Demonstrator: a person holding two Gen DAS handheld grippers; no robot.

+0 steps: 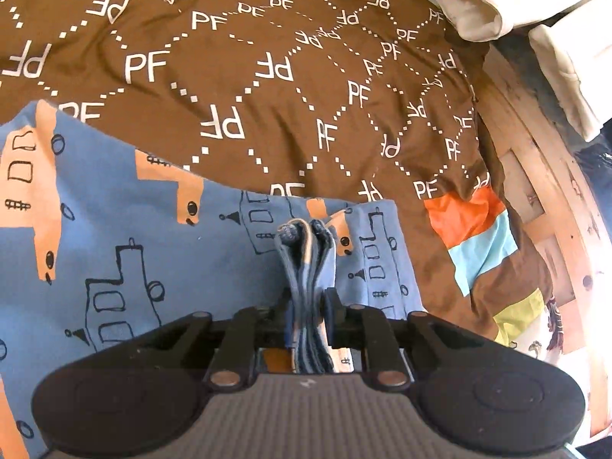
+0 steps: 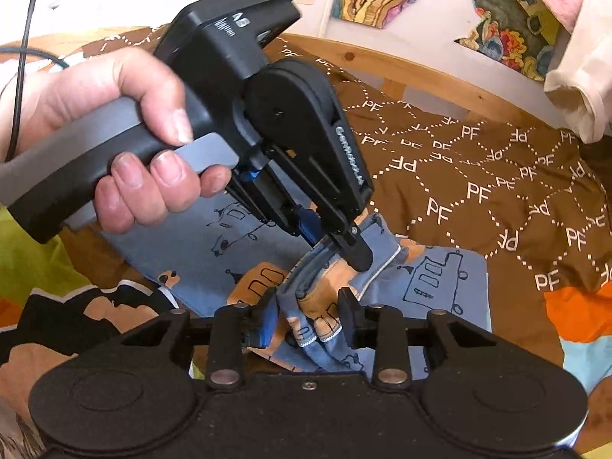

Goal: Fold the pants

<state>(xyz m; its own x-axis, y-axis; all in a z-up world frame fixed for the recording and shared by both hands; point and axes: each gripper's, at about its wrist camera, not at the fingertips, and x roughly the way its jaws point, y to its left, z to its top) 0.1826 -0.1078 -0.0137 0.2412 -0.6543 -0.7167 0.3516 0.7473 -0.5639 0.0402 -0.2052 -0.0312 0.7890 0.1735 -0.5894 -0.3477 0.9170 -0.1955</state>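
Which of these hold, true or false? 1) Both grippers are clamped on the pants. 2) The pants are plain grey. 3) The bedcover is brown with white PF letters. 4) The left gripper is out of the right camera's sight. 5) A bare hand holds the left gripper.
1) True. The left gripper and the right gripper each pinch bunched cloth of the pants.
2) False. They are blue, printed with orange shapes and black line drawings.
3) True. The bedcover is brown with white PF letters and dotted lines.
4) False. The right wrist view shows it, tips on the cloth.
5) True. The hand grips its handle, no glove.
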